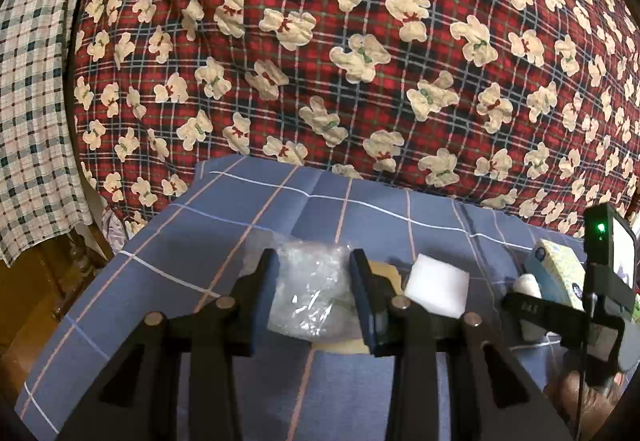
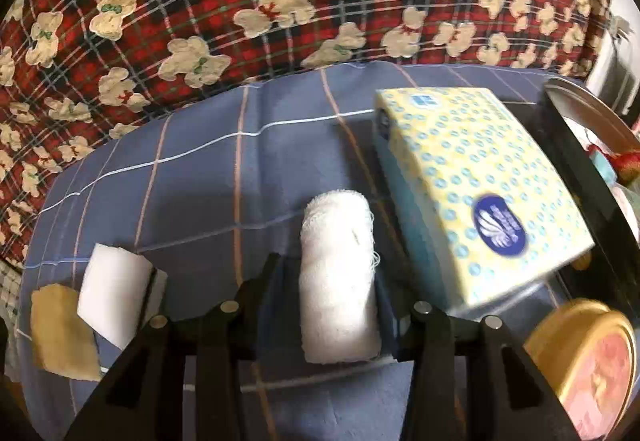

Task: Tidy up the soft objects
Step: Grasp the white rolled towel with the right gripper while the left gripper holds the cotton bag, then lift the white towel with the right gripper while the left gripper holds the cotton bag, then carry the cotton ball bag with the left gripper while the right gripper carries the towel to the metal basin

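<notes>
— What do your two tongs hold at this moment?

— My left gripper (image 1: pixel 314 283) has its two fingers on both sides of a crumpled clear plastic bag (image 1: pixel 310 293). They press against it, so I have the bag in my grip. The bag is over a yellow sponge (image 1: pixel 384 273) on the blue checked sheet (image 1: pixel 200 241).

— And the right one?

— My right gripper (image 2: pixel 328 281) is closed around a white gauze roll (image 2: pixel 338 281). The roll lies lengthwise between the fingers, pointing away from me.

— What is near them?

— A white foam block (image 2: pixel 114 301) lies just beside the yellow sponge, touching it. On the right of the roll is a tissue pack (image 2: pixel 480 181), yellow with blue dots, tilted. Near it, at the low right corner, I see a round golden tin (image 2: pixel 588 361). Behind everything is a red plaid quilt with bears (image 1: pixel 320 41).
</notes>
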Motion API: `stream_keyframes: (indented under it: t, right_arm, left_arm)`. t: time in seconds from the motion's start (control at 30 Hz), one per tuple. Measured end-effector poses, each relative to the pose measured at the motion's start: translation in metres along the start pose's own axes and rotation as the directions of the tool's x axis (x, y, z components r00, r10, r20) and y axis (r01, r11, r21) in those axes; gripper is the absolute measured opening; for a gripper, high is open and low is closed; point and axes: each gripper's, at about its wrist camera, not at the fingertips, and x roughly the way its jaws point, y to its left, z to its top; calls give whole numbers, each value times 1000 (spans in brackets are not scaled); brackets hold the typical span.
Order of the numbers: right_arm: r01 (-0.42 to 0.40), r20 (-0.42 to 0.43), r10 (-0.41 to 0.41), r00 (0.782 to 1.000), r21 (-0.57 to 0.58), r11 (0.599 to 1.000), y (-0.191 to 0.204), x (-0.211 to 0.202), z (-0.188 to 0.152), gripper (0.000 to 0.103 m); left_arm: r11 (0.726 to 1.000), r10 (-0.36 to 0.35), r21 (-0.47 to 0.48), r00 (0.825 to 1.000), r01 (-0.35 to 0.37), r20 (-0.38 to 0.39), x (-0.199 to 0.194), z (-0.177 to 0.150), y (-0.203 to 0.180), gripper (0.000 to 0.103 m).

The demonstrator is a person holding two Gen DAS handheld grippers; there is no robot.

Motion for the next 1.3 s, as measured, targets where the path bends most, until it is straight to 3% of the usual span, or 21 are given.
stream_keyframes:
  t: [0.13,0.3,0.4,0.5,0.53,0.63,0.93,1.3]
  right_arm:
    - [-44,34,44,998,-2,999,-7,-5,-9,34]
    - [-83,64,89,994,-89,993,3,-15,-14,34]
    - [-55,165,83,983,-167,984,17,-37,-18,34]
    - [20,327,72,942,-269,963,31,-67,-28,34]
    - [46,387,76,919,-296,954,33,-78,-33,34]
    - [59,460,99,882,-318,946,24,-94,-40,34]
    - [-19,497,226,838,-387,922,-17,-118,-58,34]
    - [-126,460,335,822,-427,895,-60,-134,-66,34]
  left_arm:
    - [1000,-1,4,1000,1,3,1,-1,-2,36]
    - [1000,4,9,1000,-4,23,-2,-2,-4,36]
    - [1000,4,15,999,-5,32,-3,-2,-5,36]
    - [1000,-3,23,998,2,55,-7,-1,-7,36]
    - [1000,-5,25,998,3,68,-9,-2,-8,36]
    - [1000,-17,27,994,14,104,-15,-1,-11,36]
    - [998,-52,43,987,47,149,-28,-11,-40,36]
    - [994,-53,106,988,38,142,-43,-30,-94,36]
